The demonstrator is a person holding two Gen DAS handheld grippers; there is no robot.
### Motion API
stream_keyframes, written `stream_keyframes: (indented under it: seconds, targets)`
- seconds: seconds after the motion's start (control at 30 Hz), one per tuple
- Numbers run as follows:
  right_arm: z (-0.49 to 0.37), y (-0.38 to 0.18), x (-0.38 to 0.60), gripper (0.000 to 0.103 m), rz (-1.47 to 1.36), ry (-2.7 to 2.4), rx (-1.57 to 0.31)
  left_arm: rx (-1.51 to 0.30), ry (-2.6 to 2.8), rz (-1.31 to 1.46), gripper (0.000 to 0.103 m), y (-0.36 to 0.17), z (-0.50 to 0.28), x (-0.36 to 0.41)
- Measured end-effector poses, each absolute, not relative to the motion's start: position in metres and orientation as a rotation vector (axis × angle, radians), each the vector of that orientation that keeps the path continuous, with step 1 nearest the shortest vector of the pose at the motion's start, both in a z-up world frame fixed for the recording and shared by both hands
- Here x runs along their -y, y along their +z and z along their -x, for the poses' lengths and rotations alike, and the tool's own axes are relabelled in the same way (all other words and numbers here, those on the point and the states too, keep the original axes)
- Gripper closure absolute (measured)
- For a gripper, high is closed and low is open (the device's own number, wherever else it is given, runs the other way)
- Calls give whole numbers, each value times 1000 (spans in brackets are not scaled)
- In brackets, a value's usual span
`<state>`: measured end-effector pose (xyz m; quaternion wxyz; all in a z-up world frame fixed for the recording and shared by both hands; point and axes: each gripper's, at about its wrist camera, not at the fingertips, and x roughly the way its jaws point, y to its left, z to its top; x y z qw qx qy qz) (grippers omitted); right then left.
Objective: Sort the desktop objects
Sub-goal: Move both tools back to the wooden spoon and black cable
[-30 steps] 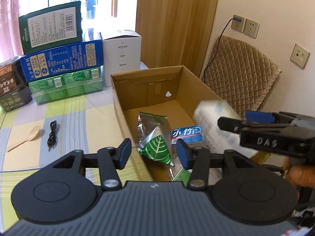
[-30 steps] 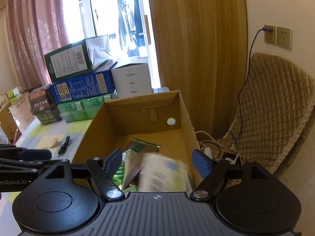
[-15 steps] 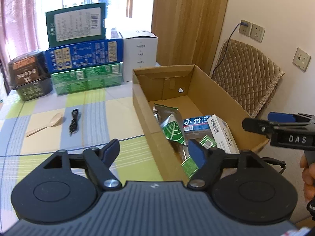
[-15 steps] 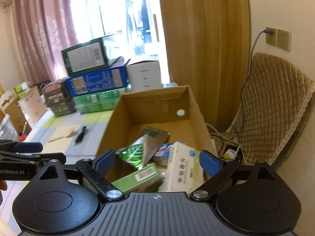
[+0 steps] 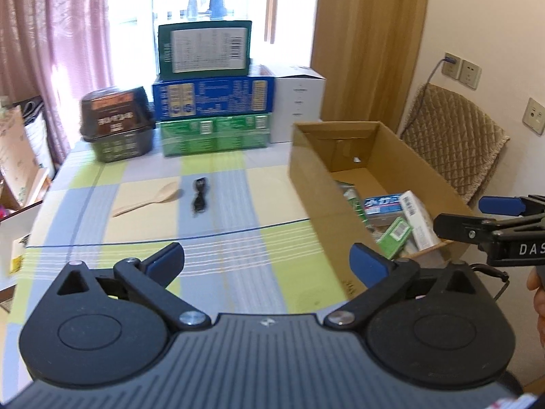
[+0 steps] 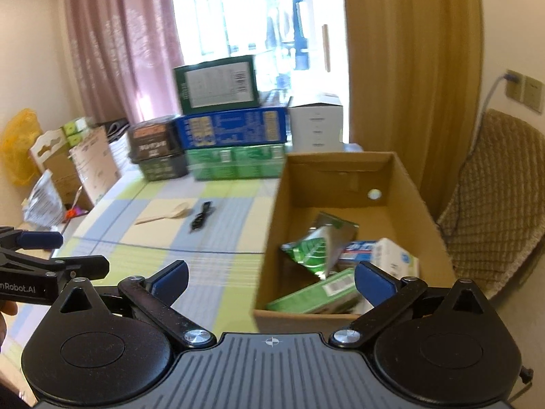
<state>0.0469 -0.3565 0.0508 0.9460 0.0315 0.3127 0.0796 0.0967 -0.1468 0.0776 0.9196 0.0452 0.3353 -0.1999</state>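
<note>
Left tongs (image 5: pixel 267 261): my jaws are opening, spread wide, nothing between them; only the checked cloth of the desk (image 5: pixel 238 238) lies under the gap.
Right tongs (image 6: pixel 270 277): my jaws are opening too, wide apart and gripping nothing; the near wall of the cardboard box (image 6: pixel 269 238) shows between the fingers.
Cardboard box: open-topped, standing at the right edge of the desk, beside a chair with a quilted cover (image 6: pixel 490 211).
Box contents: a silver pouch with a green leaf print (image 6: pixel 316 248), a blue-and-white packet (image 6: pixel 357 250), a white carton (image 6: pixel 395 260) and a flat green carton (image 6: pixel 320 289), lying jumbled on one another toward the near end.
Left on the desk: a pale spoon (image 5: pixel 150 199) and a coiled black cable (image 5: pixel 199 199), side by side but apart, well left of the box.
Back of the desk: a stack of a dark green, a blue and a light green carton (image 5: pixel 211 102), a white box (image 5: pixel 298 102) to its right, a dark container (image 5: pixel 115 122) to its left.
Cross view: each of my tongs appears at the edge of the other's camera, with part of a hand (image 5: pixel 538 293) behind the right one.
</note>
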Motion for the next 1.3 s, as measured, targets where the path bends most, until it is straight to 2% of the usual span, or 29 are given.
stream_keyframes:
  seconds: [0.57,0.87,1.3]
  targets:
    - [-47,41,282,2,12,259,-669,-714,-296,-58,2,65,-84,41]
    - [-54,36,252,2,27,289,-684,-714,-280,-109,2,62,-89,9]
    - [-131,-6,227,2,18,322,-771,-723,-339,-243,2,36,-153,-6]
